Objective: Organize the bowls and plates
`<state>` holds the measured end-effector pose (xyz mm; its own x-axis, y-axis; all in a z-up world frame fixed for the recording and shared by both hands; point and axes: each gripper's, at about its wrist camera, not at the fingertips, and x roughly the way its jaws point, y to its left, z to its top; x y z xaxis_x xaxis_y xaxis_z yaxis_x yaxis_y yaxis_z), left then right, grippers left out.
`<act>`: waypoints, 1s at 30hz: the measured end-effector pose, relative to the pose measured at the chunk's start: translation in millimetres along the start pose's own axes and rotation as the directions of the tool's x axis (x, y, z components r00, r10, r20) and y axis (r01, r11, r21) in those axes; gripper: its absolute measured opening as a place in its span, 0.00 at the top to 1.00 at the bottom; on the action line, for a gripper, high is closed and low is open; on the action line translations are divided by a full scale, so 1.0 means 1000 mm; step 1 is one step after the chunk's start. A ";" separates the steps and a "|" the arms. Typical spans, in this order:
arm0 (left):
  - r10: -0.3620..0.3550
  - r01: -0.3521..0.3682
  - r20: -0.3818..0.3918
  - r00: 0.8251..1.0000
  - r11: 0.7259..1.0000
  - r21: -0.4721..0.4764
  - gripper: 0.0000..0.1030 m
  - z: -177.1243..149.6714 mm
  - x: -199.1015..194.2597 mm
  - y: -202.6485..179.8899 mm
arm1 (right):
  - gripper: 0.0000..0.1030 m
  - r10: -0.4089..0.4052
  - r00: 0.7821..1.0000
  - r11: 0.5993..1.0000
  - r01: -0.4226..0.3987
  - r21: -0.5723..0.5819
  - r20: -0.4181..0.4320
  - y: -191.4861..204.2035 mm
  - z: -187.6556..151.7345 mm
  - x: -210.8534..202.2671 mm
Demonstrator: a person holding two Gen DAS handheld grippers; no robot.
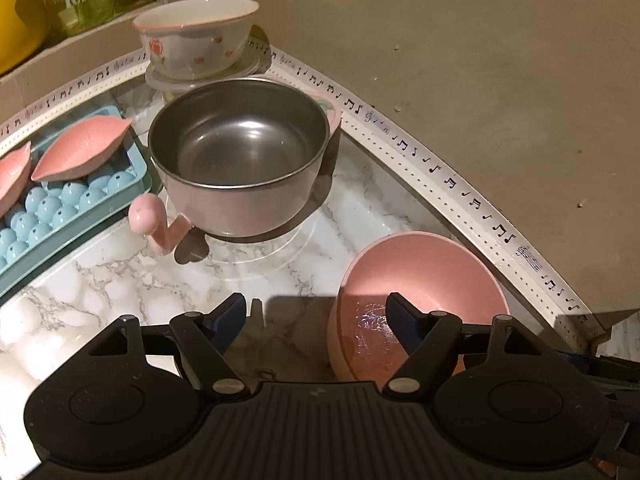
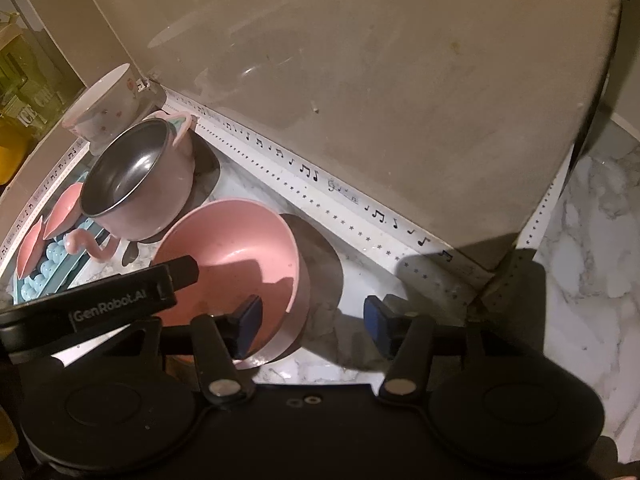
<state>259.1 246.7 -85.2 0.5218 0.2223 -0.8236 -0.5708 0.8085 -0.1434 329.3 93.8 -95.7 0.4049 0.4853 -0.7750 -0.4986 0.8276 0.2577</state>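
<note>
A pink bowl (image 1: 420,280) (image 2: 232,240) stands on the marble counter (image 1: 120,280) near its trimmed edge. My left gripper (image 1: 316,312) is open, with its right finger inside the bowl and its left finger over bare marble, so the near rim lies between them. My right gripper (image 2: 313,314) is open too, straddling the bowl's right wall: left finger inside, right finger outside and apart from it. Behind stands a steel-lined pink bowl (image 1: 240,152) (image 2: 136,184) with handles. A white floral bowl (image 1: 196,36) (image 2: 108,108) sits on stacked dishes in the corner.
Two pink leaf-shaped dishes (image 1: 80,148) rest on a blue ice-ball tray (image 1: 72,196) at the left. A music-note trim (image 1: 440,176) (image 2: 304,172) borders the counter against a beige wall (image 2: 360,60). A yellow pot (image 1: 16,28) sits on a shelf.
</note>
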 end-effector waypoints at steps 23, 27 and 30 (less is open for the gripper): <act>-0.040 0.040 -0.037 0.999 0.999 0.020 0.85 -0.011 -0.008 -0.013 | 0.88 0.021 1.000 0.999 -0.021 0.025 -0.001 0.003 -0.001 0.002; -0.035 0.037 -0.046 0.998 0.999 0.032 0.85 -0.018 -0.019 -0.014 | 0.87 0.020 1.000 1.000 -0.020 0.018 -0.001 0.003 -0.006 -0.006; -0.037 0.039 -0.045 0.998 0.998 0.041 0.85 -0.024 -0.031 -0.014 | 0.87 0.025 1.000 1.000 -0.025 0.009 -0.001 0.004 -0.010 -0.014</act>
<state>235.8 215.1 -71.1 0.5133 0.1676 -0.8417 -0.5240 0.8379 -0.1527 314.2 87.2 -90.0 0.3912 0.5055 -0.7690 -0.5018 0.8177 0.2822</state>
